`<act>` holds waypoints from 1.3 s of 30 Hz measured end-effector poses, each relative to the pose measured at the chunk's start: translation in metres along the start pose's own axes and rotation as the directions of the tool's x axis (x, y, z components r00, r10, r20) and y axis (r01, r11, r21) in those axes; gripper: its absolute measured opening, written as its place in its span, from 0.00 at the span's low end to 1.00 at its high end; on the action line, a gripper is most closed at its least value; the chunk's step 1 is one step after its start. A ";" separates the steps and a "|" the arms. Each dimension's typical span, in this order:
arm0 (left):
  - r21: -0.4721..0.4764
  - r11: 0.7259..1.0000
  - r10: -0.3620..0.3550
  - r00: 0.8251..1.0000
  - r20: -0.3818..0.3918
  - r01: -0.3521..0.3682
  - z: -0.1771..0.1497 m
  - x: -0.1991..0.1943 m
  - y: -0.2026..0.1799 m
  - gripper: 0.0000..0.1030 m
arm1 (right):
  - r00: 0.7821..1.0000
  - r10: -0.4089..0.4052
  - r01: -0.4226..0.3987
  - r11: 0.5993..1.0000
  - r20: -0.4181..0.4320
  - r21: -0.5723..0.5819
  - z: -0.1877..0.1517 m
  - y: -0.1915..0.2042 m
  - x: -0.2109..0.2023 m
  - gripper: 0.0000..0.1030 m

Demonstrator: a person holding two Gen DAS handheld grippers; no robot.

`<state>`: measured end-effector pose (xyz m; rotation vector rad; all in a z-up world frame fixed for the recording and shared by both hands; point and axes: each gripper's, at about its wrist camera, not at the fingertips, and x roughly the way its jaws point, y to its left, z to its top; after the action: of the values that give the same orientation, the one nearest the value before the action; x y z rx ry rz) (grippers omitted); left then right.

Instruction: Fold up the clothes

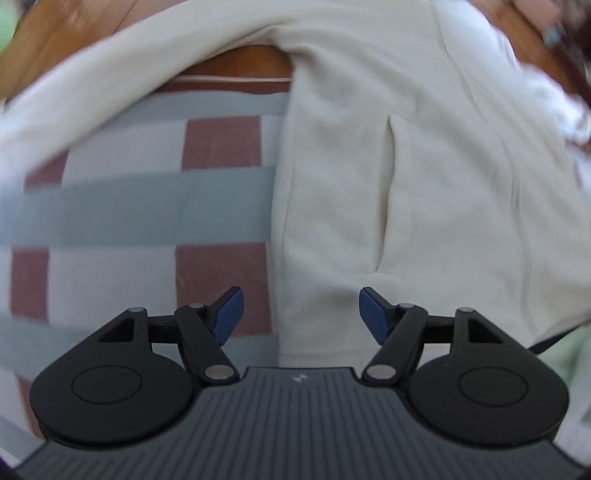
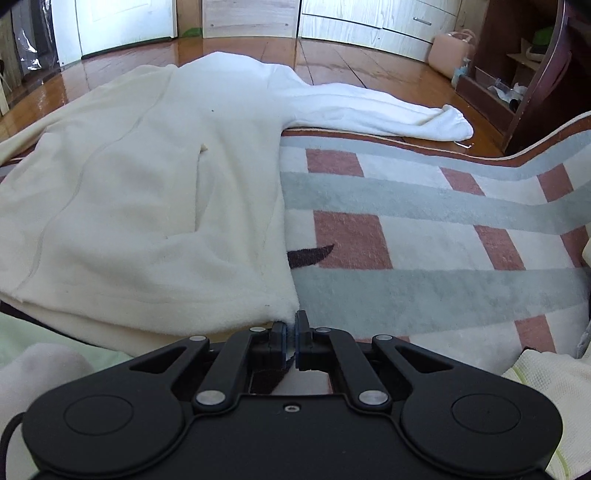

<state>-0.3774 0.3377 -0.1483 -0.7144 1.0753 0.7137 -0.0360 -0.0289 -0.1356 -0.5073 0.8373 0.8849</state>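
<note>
A cream fleece garment (image 2: pixel 147 203) lies spread flat on a checked rug (image 2: pixel 424 240), one sleeve (image 2: pixel 388 110) stretched out to the right onto the wooden floor. In the right wrist view my right gripper (image 2: pixel 293 332) is shut on the garment's near right hem corner, with the fabric edge running down between the pads. In the blurred left wrist view my left gripper (image 1: pixel 301 314) hangs open above the garment (image 1: pixel 369 184), over its left edge where it meets the rug (image 1: pixel 147 206). Nothing is between its blue pads (image 1: pixel 231 314).
Wooden floor (image 2: pixel 240 51) lies beyond the rug, with a white door (image 2: pixel 122 22) and pale cabinets at the back. A pink bag (image 2: pixel 448 51) and a dark wooden shelf unit (image 2: pixel 517 74) stand at the far right. A pale yellow-trimmed cloth (image 2: pixel 546 387) lies near right; a white sock (image 2: pixel 37 369) shows near left.
</note>
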 end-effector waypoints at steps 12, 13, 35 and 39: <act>0.079 0.970 0.235 0.971 -0.039 -0.232 -0.004 0.043 -0.019 0.87 | 0.999 0.022 -0.024 0.998 0.036 0.057 -0.001 -0.007 -0.011 0.03; 0.041 0.973 0.228 0.972 -0.051 -0.226 -0.003 0.045 -0.012 0.91 | 0.999 0.018 -0.020 0.998 0.036 0.058 0.000 -0.006 -0.010 0.03; 0.166 0.974 0.165 0.985 -0.041 -0.156 -0.036 0.030 -0.020 0.03 | 0.980 -0.106 0.133 0.979 0.170 -0.153 -0.012 0.016 -0.042 0.02; 0.214 0.960 0.205 0.974 -0.096 -0.181 -0.033 0.044 -0.027 0.03 | 0.985 -0.127 0.137 0.987 0.115 -0.078 -0.020 0.010 -0.025 0.02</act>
<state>-0.3588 0.3032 -0.1956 -0.4830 1.3185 0.7221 -0.0618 -0.0489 -0.1275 -0.5777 0.6599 0.8211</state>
